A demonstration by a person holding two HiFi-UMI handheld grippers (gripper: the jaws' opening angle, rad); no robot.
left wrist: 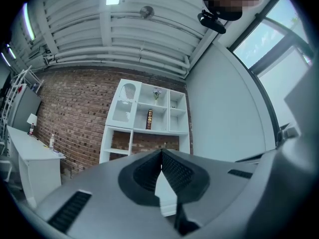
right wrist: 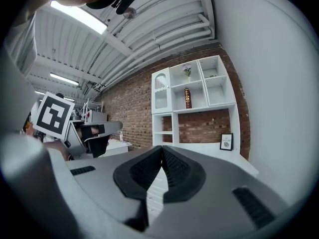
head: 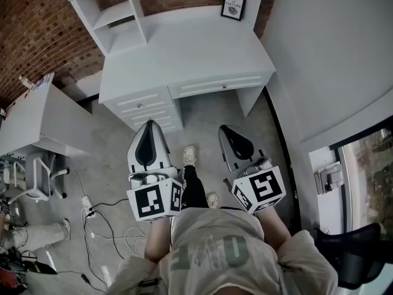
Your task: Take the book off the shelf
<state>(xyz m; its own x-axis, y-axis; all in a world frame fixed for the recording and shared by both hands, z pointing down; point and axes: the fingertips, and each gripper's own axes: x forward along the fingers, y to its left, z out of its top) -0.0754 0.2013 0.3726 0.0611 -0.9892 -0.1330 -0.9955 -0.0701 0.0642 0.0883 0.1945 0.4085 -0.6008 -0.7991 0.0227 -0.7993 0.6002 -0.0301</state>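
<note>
Two grippers are held side by side in front of the white worktop [head: 184, 48]: the left gripper [head: 149, 125] and the right gripper [head: 225, 129], each with its jaws together and nothing between them. The one book [right wrist: 188, 98] stands upright in a middle compartment of the white shelf [right wrist: 204, 109] above the worktop, well apart from both grippers. One flower vase [right wrist: 187, 69] sits in the compartment above it, and one framed picture [head: 233, 6] stands at the worktop's back.

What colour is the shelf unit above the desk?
White shelf unit, best in right gripper view.
</note>
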